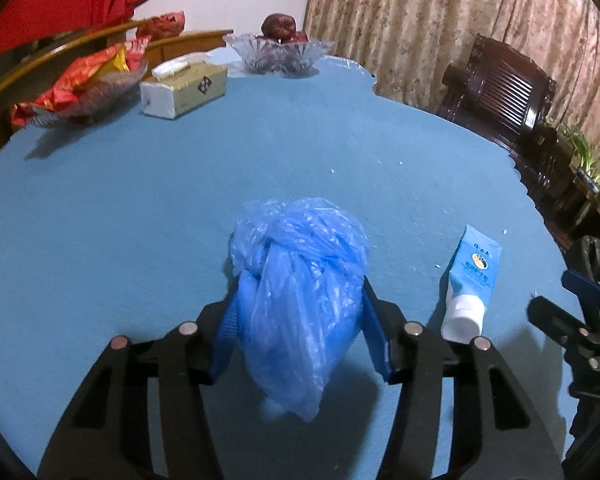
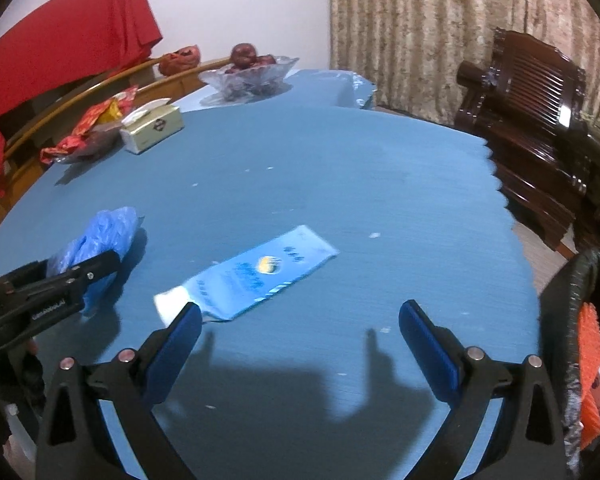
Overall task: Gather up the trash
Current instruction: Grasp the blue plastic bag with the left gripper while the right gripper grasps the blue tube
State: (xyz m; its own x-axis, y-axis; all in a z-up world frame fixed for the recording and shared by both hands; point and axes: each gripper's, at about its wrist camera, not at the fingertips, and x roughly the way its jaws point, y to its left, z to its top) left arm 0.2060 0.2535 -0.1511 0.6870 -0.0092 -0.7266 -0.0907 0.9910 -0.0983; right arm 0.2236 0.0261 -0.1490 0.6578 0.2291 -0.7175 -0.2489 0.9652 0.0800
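The left gripper (image 1: 300, 312) points down at a slant toward the table (image 1: 180, 184), which has a blue cloth on it. Its jaws stand on both sides of a blue plastic bag (image 1: 296, 280). The blue pads seem to touch the bag's sides, but I cannot tell if they squeeze it yet. The bag is thin, see-through and crumpled, with a twisted knot near the top. It rests on the table in the near middle, with its loose end hanging toward the gripper. The right gripper (image 2: 300, 316) also tilts down over the table, and its jaws are spread wide with nothing between them. Just in front of it lies a light blue tube (image 2: 256, 276) with a white cap (image 2: 168, 305). The tube lies flat and slanted, cap end toward the left pad, which sits right beside the cap. The picture is a bit blurry there, so I cannot say if they touch. The bag and the tube are near each other, the tube to the bag's right. At the far side of the table are a tissue box (image 1: 184, 92), a glass bowl (image 1: 280, 54) of red fruit, and a dish with red wrappers (image 1: 84, 84). At the right edge, a black bin bag (image 2: 580, 344) hangs open beside the table.
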